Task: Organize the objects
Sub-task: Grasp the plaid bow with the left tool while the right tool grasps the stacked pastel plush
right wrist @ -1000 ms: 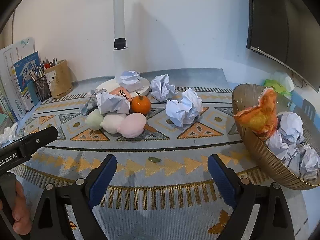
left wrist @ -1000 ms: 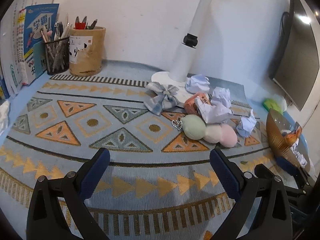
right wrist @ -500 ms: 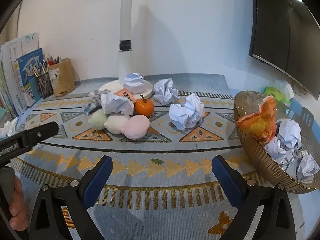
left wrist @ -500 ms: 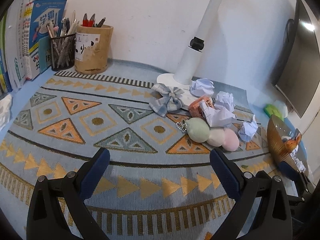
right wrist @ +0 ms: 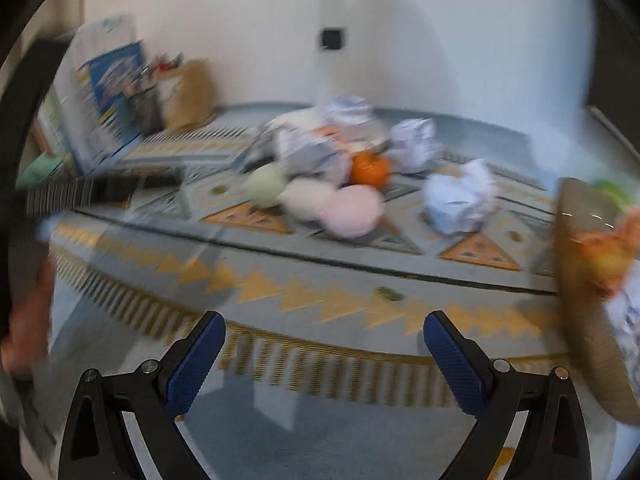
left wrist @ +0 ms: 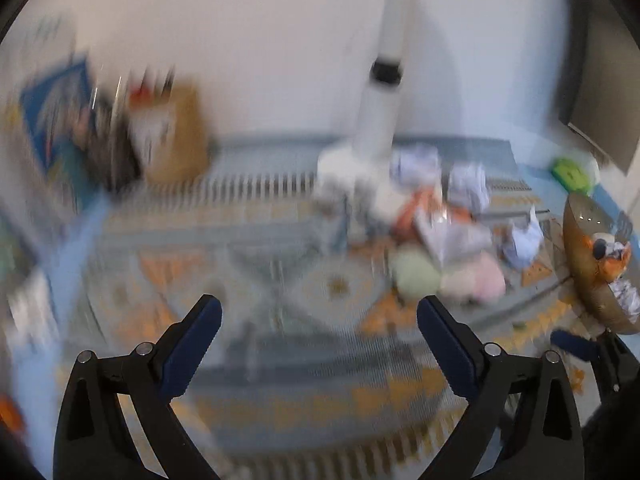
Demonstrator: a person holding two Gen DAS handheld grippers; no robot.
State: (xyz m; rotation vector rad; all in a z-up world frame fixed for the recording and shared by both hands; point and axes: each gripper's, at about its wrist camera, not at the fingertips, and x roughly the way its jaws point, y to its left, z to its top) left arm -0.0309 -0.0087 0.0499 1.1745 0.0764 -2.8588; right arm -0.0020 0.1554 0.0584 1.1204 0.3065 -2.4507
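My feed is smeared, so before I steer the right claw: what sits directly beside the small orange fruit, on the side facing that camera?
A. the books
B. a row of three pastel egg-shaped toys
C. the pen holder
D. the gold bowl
B: in the right wrist view the pastel egg-shaped toys, green, cream and pink, lie in a row just in front of the orange fruit, while the gold bowl sits far right.

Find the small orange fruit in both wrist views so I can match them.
Left wrist: too blurred to pick out; likely hidden in the pile.
Right wrist: orange fruit, centre, above the pink ball.
Shared landmark: pink ball.
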